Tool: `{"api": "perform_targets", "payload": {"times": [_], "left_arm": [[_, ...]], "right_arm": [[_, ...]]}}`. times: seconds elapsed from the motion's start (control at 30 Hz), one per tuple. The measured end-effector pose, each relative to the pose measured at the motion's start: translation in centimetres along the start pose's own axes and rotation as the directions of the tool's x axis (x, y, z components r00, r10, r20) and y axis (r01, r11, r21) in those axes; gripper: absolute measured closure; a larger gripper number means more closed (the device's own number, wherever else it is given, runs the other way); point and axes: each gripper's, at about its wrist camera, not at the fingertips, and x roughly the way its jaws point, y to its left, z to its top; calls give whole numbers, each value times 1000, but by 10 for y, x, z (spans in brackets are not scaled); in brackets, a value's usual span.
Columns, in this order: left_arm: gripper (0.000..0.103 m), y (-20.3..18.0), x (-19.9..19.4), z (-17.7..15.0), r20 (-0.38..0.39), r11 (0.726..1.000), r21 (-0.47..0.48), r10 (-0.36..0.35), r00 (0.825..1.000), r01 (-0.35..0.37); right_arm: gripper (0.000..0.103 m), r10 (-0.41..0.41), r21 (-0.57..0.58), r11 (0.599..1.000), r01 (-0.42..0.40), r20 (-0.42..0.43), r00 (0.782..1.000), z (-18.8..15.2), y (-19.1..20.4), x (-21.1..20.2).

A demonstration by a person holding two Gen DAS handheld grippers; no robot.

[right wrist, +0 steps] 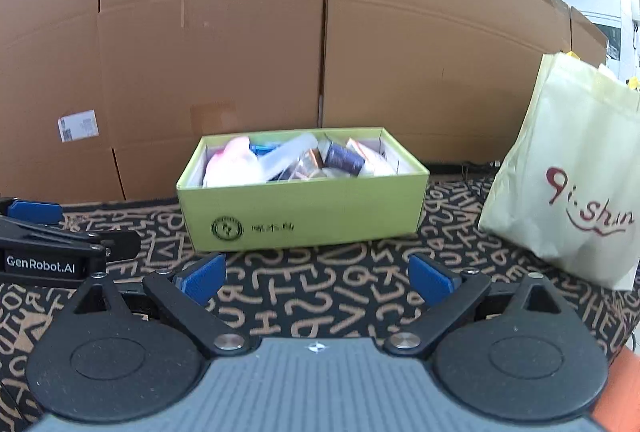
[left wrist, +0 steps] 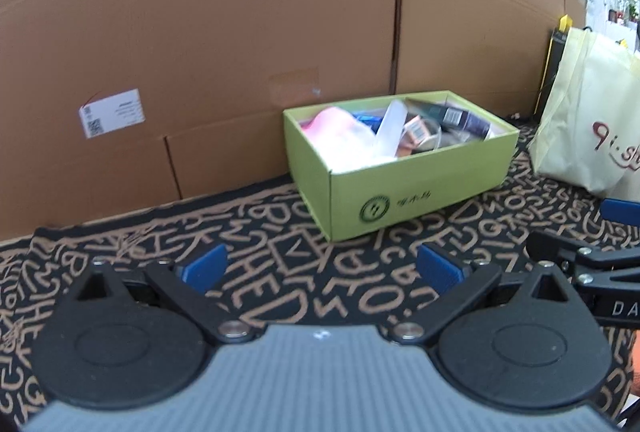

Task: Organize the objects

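Both sets of jaws are standing spread wide with nothing between them: the left gripper (left wrist: 320,268) and the right gripper (right wrist: 318,278) are each hanging over bare patterned cloth (right wrist: 320,296) on the surface, pointing a little downward. Ahead of both, beyond the blue pads (right wrist: 204,278), the green box (right wrist: 304,211) is sitting against the cardboard wall (right wrist: 240,51), dead ahead of the right jaws and ahead and to the right of the left ones. It is already holding a heap of small things, among them a pink item (left wrist: 332,127), a clear tube (left wrist: 390,129) and a dark packet (right wrist: 344,159); nothing loose is lying on the cloth between the jaws and the box. A cream bag (right wrist: 568,183) is standing to the right of the right jaws, just beside the box. The sorting looks close to done, or a next item must come from the bag or the box. To do this well, I would be keeping the two grippers apart, since each is showing at the other's side, picking one clearly separate item and closing across its narrow side. The heap is crowded, so a low reach could snag a neighbour or nudge the light box.
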Motion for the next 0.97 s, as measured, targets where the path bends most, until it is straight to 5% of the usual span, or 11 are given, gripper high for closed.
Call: {"api": "perform_targets", "payload": {"times": [0.97], "left_arm": [[0, 5, 2, -6, -27, 1000, -20, 2, 1000, -3]], "right_arm": [[2, 26, 55, 998, -25, -14, 1000, -5, 5, 2]]}}
